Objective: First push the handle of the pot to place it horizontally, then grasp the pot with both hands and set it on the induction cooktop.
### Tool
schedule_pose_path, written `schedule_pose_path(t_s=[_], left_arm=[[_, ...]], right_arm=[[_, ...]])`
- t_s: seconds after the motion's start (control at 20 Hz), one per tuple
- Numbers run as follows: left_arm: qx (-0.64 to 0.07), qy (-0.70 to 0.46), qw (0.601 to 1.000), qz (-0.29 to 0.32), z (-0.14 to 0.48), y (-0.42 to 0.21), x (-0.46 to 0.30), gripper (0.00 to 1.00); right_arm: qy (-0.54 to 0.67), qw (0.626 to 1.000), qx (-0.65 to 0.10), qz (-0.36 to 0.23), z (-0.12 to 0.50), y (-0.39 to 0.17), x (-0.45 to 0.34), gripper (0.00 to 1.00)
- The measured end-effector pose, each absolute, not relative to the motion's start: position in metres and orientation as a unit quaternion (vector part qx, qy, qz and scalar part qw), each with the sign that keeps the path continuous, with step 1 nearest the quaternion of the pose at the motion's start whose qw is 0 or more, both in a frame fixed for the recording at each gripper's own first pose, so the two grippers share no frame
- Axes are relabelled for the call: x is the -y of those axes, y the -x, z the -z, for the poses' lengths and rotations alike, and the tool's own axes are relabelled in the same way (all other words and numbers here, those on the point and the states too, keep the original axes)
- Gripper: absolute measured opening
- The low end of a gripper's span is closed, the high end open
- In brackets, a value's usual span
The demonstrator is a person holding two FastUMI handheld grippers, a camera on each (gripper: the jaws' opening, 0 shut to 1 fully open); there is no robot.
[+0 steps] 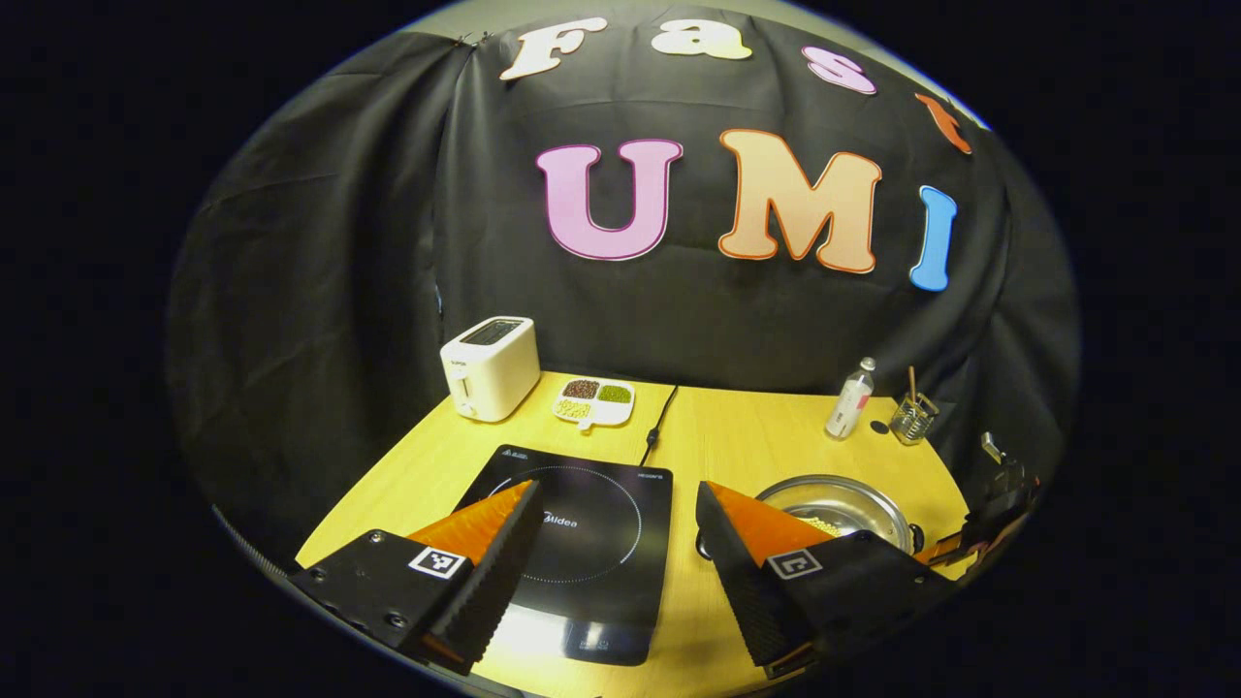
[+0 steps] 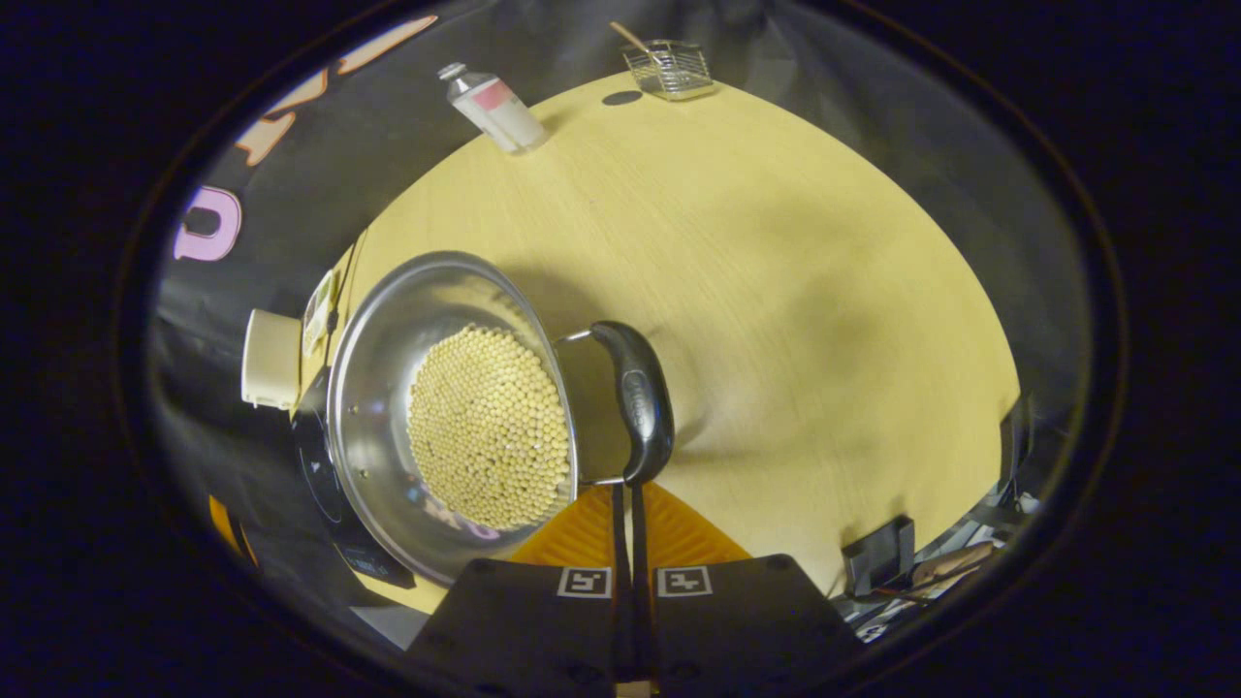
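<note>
A steel pot point(image 2: 388, 388) holding small pale yellow beans point(image 2: 490, 427) stands on the wooden table point(image 2: 776, 291). Its black loop handle point(image 2: 640, 397) sticks out on the right side of the pot in the right gripper view. My right gripper point(image 2: 628, 492) is shut, with its fingertips touching the near end of that handle and nothing between them. In the left gripper view my left gripper point(image 1: 617, 487) hovers open over the black induction cooktop point(image 1: 601, 582). The pot point(image 1: 839, 502) sits just right of the cooktop, partly hidden behind one finger.
At the table's back stand a white toaster point(image 1: 490, 366), a divided dish of beans point(image 1: 594, 399), a small bottle point(image 1: 850, 399) and a wire holder point(image 1: 911, 417). A black cable point(image 1: 661, 419) runs back from the cooktop. Bare table lies right of the pot.
</note>
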State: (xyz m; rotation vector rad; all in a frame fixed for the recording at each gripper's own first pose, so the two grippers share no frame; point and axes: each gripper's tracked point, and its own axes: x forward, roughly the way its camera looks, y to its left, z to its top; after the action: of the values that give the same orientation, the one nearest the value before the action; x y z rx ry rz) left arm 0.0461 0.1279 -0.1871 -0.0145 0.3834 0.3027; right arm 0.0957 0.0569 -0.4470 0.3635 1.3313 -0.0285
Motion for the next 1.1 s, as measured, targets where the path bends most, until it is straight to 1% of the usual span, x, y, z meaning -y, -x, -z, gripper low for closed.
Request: schedule_pose_path(t_s=[0.1,0.15,0.2,0.45,0.5,0.55,0.6,0.7,0.75,0.8,0.85,0.9,1.05,1.1], left_arm=[[-0.197,0.007,0.967,-0.163,0.192,-0.04,-0.129,0.97],[-0.201,0.008,0.965,-0.168,0.194,-0.038,-0.129,0.97],[-0.205,0.009,0.963,-0.174,0.197,-0.036,-0.128,0.97],[-0.213,0.013,0.958,-0.193,0.205,-0.029,-0.12,0.97],[-0.215,0.013,0.957,-0.194,0.207,-0.029,-0.119,0.96],[-0.218,0.015,0.956,-0.195,0.209,-0.029,-0.117,0.97],[-0.219,0.018,0.956,-0.195,0.211,-0.029,-0.114,0.96],[-0.224,0.022,0.955,-0.195,0.216,-0.03,-0.111,0.97],[-0.227,0.022,0.954,-0.195,0.217,-0.03,-0.111,0.97],[-0.229,0.023,0.953,-0.195,0.22,-0.03,-0.109,0.97],[-0.231,0.023,0.953,-0.195,0.221,-0.03,-0.109,0.97],[-0.232,0.023,0.953,-0.195,0.222,-0.031,-0.109,0.97],[-0.235,0.022,0.952,-0.195,0.225,-0.033,-0.11,0.97],[-0.237,0.023,0.951,-0.195,0.226,-0.032,-0.11,0.97]], right_arm=[[-0.164,0.772,-0.615,0.007,0.448,-0.104,-0.056,0.03],[-0.161,0.772,-0.614,0.004,0.447,-0.108,-0.055,0.0],[-0.16,0.773,-0.614,0.001,0.445,-0.112,-0.053,0.03],[-0.152,0.773,-0.616,-0.009,0.443,-0.132,-0.05,0.03],[-0.148,0.773,-0.617,-0.012,0.443,-0.134,-0.049,0.03],[-0.145,0.772,-0.619,-0.014,0.443,-0.135,-0.048,0.0],[-0.143,0.771,-0.62,-0.016,0.442,-0.136,-0.048,0.03],[-0.145,0.769,-0.622,-0.019,0.442,-0.137,-0.048,0.03],[-0.146,0.768,-0.623,-0.02,0.443,-0.136,-0.05,0.0],[-0.148,0.768,-0.623,-0.02,0.443,-0.136,-0.051,0.03],[-0.149,0.768,-0.623,-0.021,0.443,-0.136,-0.051,0.0],[-0.15,0.768,-0.622,-0.021,0.443,-0.138,-0.051,0.03],[-0.156,0.768,-0.62,-0.019,0.444,-0.143,-0.05,0.03],[-0.157,0.769,-0.62,-0.02,0.443,-0.144,-0.05,0.0]])
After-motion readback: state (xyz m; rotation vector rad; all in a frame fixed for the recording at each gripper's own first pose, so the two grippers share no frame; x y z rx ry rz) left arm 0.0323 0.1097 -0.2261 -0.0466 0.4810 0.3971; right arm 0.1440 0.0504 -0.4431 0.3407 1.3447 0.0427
